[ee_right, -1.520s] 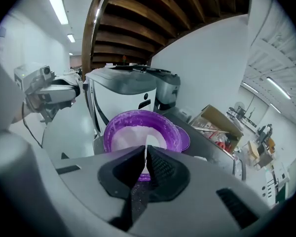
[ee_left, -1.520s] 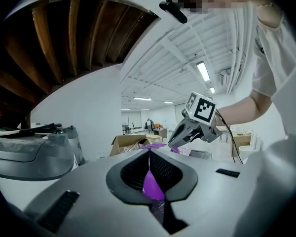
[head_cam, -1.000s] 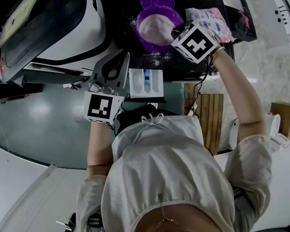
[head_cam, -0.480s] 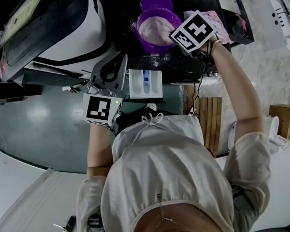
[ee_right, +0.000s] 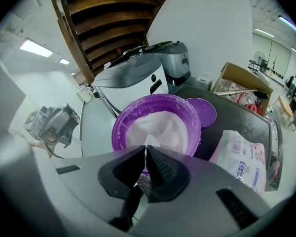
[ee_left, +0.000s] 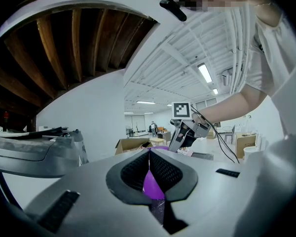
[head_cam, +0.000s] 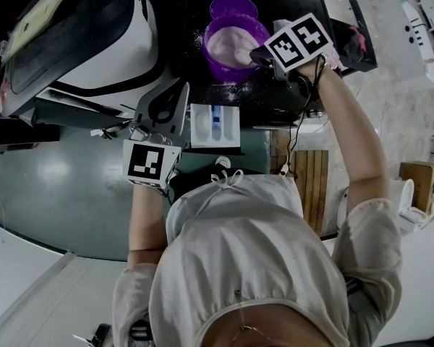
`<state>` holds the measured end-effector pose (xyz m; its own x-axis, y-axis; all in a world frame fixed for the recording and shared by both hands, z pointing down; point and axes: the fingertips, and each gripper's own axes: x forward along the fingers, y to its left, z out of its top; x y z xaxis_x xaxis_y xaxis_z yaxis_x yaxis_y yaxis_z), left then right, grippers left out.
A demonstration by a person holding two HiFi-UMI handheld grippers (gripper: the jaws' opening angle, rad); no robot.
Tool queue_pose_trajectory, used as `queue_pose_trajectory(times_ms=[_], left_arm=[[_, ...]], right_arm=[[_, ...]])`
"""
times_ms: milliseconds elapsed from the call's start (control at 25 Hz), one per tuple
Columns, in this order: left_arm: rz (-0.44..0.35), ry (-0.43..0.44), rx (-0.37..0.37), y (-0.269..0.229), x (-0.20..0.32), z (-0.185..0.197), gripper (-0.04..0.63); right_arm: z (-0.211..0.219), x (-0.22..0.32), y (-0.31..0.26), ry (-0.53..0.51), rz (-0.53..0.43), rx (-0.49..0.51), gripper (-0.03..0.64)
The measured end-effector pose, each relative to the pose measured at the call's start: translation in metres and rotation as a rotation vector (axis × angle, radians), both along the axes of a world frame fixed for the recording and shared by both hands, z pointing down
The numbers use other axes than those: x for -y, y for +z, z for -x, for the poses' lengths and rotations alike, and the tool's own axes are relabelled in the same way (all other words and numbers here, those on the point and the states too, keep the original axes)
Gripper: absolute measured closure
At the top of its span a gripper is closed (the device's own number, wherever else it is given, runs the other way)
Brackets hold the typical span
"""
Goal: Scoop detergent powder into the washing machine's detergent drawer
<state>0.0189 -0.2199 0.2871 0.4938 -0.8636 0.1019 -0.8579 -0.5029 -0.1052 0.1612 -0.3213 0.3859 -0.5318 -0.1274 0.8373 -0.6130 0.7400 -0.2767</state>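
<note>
Table [head_cam: 253, 92] powder-dusted; right gripper [head_cam: 259, 55] clamped on what looks a white scoop [ee_right: 145, 147] in purple tub [head_cam: 228, 71], left gripper [ee_left: 149, 152] closed, empty; liable to spill short of drawer [head_cam: 201, 125] if tilted

The place reads as a large open test hall or workshop, not a home: long strip lights [ee_left: 204, 73] run along a white beamed ceiling [ee_left: 177, 58], open cardboard boxes [ee_left: 130, 144] sit about, and a washing machine [head_cam: 65, 179] stands among them.
</note>
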Motion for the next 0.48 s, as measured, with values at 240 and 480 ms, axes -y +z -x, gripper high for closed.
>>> queue_pose_trajectory(times_ms=[240,480], left_arm=[[0.024,-0.004,0.014,0.003,-0.005,-0.004,0.573],[0.033,0.008,0.024,0.002,-0.009,-0.005,0.574]], right_arm=[[-0.008,0.008,-0.006,0.084,-0.017,0.076,0.603],[-0.008,0.01,-0.024,0.235,0.018,0.285,0.601]])
